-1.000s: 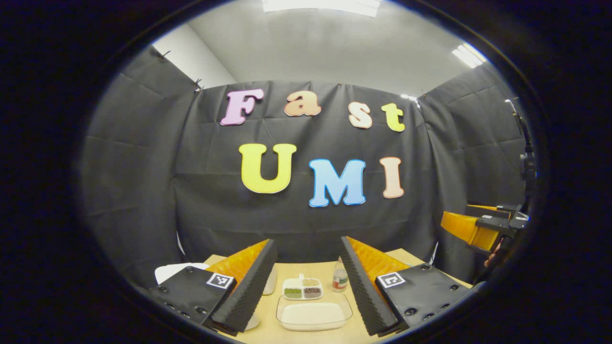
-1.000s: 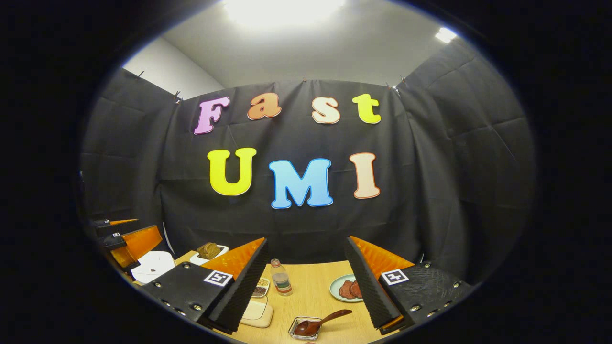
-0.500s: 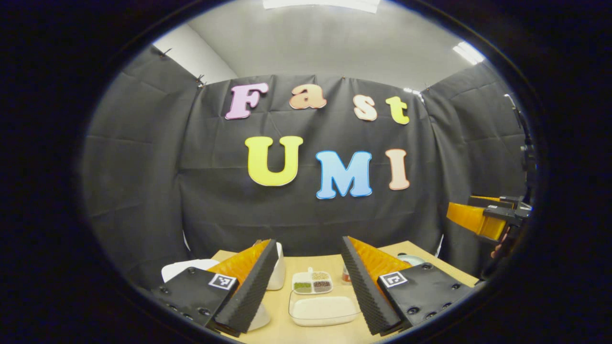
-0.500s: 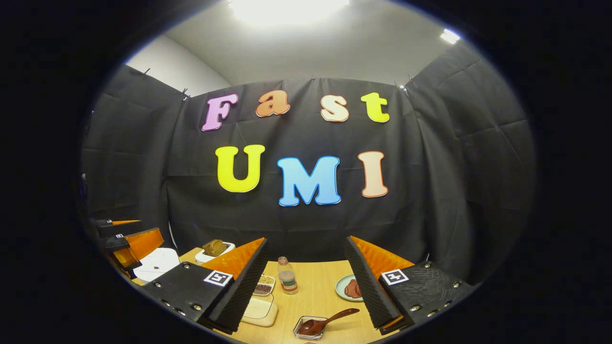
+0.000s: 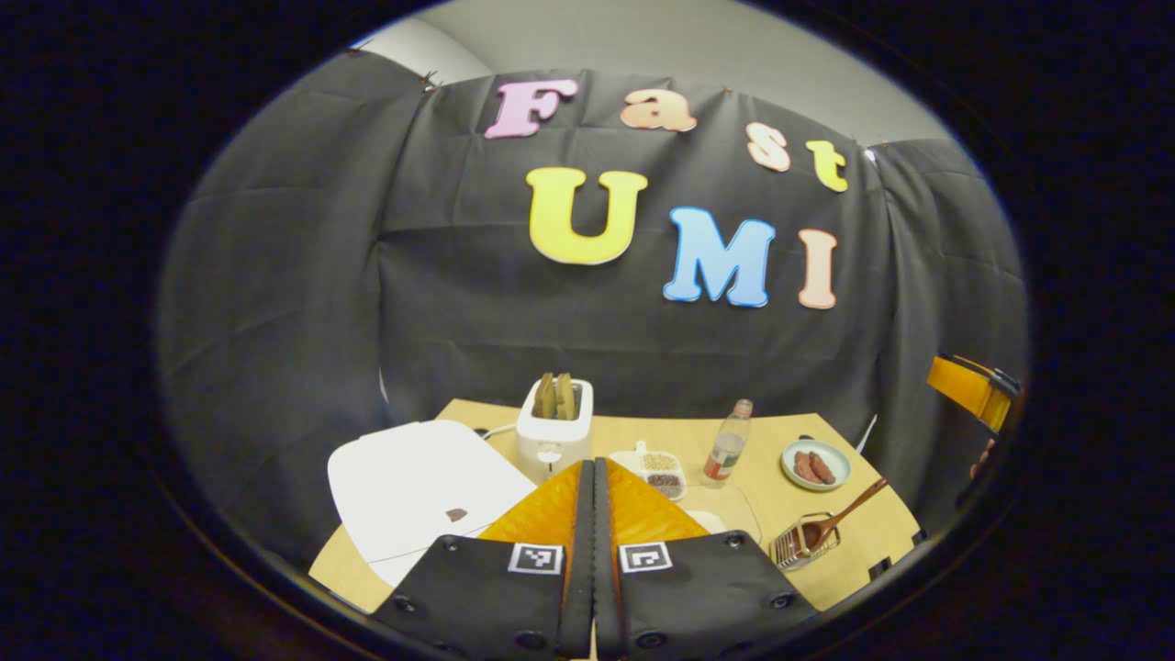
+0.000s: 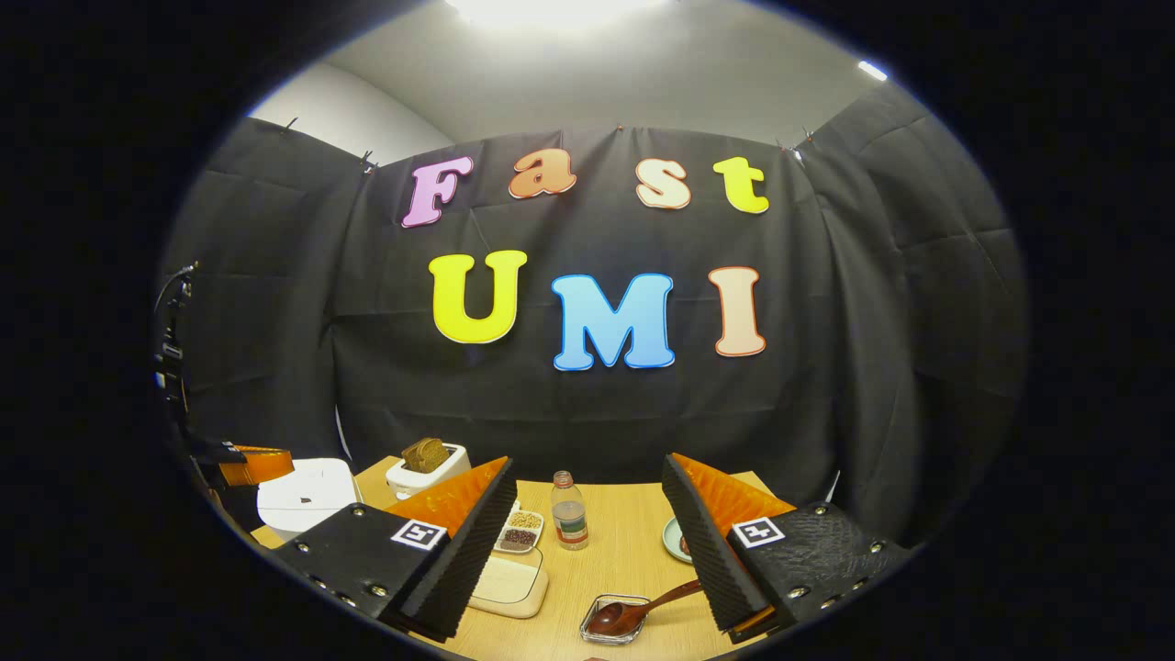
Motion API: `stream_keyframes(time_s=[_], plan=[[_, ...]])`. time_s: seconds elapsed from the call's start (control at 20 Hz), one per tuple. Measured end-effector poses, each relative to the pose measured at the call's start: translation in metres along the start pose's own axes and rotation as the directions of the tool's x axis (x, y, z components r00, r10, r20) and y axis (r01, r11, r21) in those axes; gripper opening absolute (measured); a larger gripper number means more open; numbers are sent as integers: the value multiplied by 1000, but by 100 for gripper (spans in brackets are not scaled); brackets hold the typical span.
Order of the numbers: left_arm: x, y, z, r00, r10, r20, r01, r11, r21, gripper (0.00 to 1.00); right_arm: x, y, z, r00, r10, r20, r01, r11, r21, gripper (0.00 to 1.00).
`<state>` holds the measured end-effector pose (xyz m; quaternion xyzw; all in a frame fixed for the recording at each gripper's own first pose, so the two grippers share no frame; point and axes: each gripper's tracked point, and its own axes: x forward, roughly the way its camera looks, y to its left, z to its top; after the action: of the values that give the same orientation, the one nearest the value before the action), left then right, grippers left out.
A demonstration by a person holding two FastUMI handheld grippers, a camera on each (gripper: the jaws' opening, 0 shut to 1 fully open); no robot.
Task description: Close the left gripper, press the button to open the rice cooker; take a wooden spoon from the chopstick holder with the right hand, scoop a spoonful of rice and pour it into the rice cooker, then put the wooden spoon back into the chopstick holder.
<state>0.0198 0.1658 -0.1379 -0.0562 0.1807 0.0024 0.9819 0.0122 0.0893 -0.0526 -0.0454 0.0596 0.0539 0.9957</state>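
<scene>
With the left gripper [image 5: 593, 514] fully closed on nothing, its tip is best lowered squarely onto the dark button [image 5: 455, 514] on the closed white rice cooker [image 5: 422, 487]. The right gripper [image 6: 587, 542] is held wide open above the wooden spoon [image 6: 633, 613], which rests in a clear holder [image 6: 613, 630]. A tan wooden table [image 6: 624, 551] is enclosed by black cloth walls [image 6: 275, 303].

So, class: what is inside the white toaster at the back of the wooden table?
Two brown bread slices stand upright in the white toaster, their tops poking out. Their lower parts, down in the slots, are hidden by the toaster's walls.
</scene>
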Motion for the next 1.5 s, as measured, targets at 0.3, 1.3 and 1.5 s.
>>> stream_keyframes(time_s=[0.3,1.3,1.5], plan=[[39,98,-69,971,125,-203,-143,987,-75,9,10,8,-13,999,6,-34,-6,1000,-2,98],[34,125,39,960,276,45,-278,959,53,46,25,5,-8,1000,16,-27,-16,1000,-11,98],[9,92,81,958,231,170,-242,969,44,80,21,-2,-7,1000,19,-25,-19,1000,-2,98]])
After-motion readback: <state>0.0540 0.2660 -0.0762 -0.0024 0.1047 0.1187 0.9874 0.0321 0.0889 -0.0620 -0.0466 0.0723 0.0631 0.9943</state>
